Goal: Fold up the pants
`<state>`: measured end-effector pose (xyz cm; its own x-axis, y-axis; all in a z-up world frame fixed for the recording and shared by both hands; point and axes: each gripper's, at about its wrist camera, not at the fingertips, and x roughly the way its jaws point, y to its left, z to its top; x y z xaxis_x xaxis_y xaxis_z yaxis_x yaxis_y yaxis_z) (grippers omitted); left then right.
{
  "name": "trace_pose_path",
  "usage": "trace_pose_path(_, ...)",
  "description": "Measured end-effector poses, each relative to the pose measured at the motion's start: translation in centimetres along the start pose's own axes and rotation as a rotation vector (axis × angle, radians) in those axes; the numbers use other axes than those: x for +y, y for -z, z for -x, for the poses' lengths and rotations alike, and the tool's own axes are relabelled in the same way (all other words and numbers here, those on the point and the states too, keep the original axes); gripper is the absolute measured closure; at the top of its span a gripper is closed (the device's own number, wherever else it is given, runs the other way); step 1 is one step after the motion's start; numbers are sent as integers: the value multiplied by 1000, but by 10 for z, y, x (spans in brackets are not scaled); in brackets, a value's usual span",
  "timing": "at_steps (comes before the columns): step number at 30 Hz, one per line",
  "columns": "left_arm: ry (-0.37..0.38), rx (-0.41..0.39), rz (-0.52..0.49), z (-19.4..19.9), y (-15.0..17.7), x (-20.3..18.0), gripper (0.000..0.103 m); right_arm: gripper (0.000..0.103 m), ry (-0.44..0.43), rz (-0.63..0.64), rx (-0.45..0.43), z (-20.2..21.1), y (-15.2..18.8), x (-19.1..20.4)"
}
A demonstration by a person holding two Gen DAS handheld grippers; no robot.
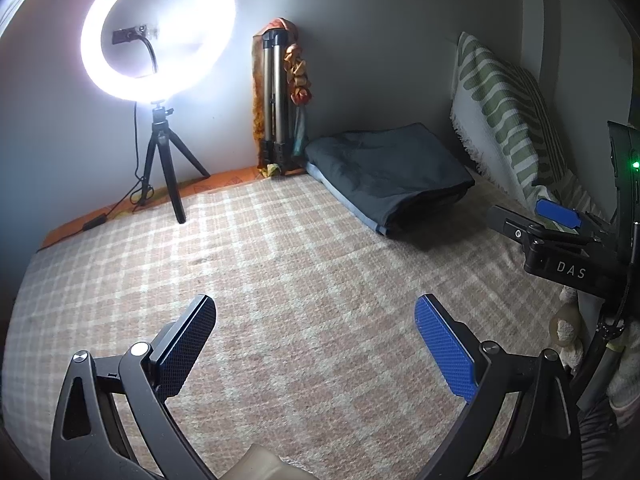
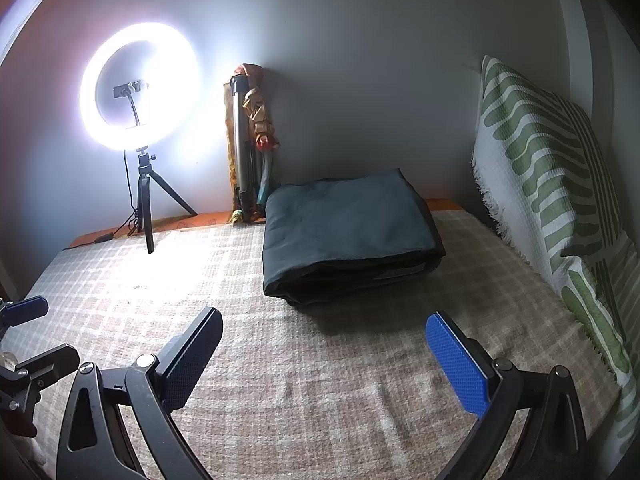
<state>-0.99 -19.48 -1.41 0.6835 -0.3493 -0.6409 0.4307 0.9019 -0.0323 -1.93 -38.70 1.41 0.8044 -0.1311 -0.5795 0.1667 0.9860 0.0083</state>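
Note:
The dark grey pants [image 2: 348, 232] lie folded into a thick rectangle on the plaid blanket [image 2: 320, 380], near the far wall; they also show in the left wrist view [image 1: 388, 176]. My left gripper [image 1: 316, 312] is open and empty, low over the blanket, well short of the pants. My right gripper [image 2: 326, 328] is open and empty, just in front of the folded pants. The right gripper's body shows at the right of the left wrist view [image 1: 560, 248]; the left gripper's fingers show at the left edge of the right wrist view [image 2: 24, 312].
A lit ring light on a small tripod [image 2: 140, 92] stands at the back left, its cable trailing on the bed. A folded tripod with cloth [image 2: 250, 140] leans on the wall. A green-striped pillow [image 2: 552, 184] stands along the right side.

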Motion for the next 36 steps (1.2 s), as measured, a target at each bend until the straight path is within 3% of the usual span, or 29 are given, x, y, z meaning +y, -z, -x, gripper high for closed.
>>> trace_pose_path(23,-9,11,-12,-2,1,1,3,0,-10,6,13,-3,1,4)
trace_pose_path(36,-21,-27,-31,4,1,2,3,0,-10,7,15,-3,2,5)
